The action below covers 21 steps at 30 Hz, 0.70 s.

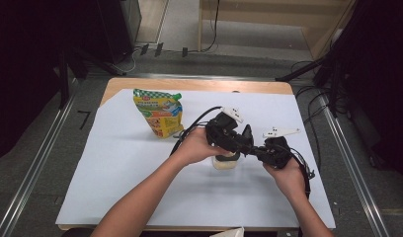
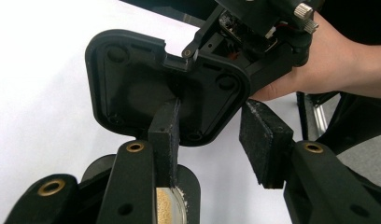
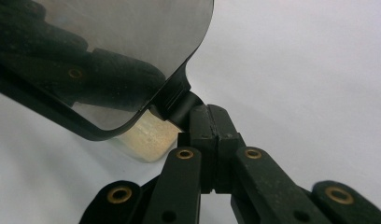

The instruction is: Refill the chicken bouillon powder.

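On my screen a yellow and green snack pouch [image 1: 159, 112] stands upright on the white sheet [image 1: 115, 163], toward the far left part. The sheet covers a wooden table [image 1: 189, 85]. Behind the table, black cables [image 1: 165, 48] lie on the grey floor [image 1: 41, 163].

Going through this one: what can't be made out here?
- High view: the container is mostly covered by the left hand and the grippers, so its shape is unclear.
- High view: the print on the pouch is too small to read.
- Left gripper view: the container's grainy contents are cut off by the bottom edge.
- Right gripper view: the lid hides most of the container.
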Each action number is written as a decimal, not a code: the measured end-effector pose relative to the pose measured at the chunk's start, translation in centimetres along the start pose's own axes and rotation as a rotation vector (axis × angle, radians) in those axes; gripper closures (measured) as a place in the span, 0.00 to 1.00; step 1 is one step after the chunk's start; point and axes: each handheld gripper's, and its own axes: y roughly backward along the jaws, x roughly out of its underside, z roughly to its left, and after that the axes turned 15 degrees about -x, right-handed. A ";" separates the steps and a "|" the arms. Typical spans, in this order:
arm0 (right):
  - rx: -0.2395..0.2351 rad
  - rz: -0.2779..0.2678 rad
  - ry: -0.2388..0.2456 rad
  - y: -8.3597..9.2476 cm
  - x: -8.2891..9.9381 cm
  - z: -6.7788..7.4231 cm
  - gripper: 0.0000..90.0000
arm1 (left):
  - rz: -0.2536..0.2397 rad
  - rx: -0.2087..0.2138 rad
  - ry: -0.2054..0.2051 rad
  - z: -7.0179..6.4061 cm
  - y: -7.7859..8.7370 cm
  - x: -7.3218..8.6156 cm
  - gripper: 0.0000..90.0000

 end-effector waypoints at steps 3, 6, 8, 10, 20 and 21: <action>-0.007 0.001 0.004 0.1 0.0 0.0 1.00 | 0.019 -0.004 -0.004 0.0 0.2 0.0 0.65; -0.006 -0.008 -0.001 0.4 0.1 0.1 1.00 | 0.026 -0.013 -0.005 -0.1 0.7 0.2 0.64; -0.010 -0.019 -0.009 0.7 0.3 0.2 1.00 | 0.028 -0.017 -0.001 0.1 1.2 0.5 0.63; -0.015 -0.027 -0.008 1.1 0.5 0.4 1.00 | 0.027 -0.027 0.012 0.4 1.7 0.8 0.63; -0.063 -0.042 -0.012 2.0 1.2 3.3 0.90 | 0.013 -0.076 0.048 1.8 4.4 2.9 0.63; -0.071 -0.040 -0.012 1.9 1.3 3.8 0.89 | 0.007 -0.080 0.058 1.8 4.7 3.1 0.63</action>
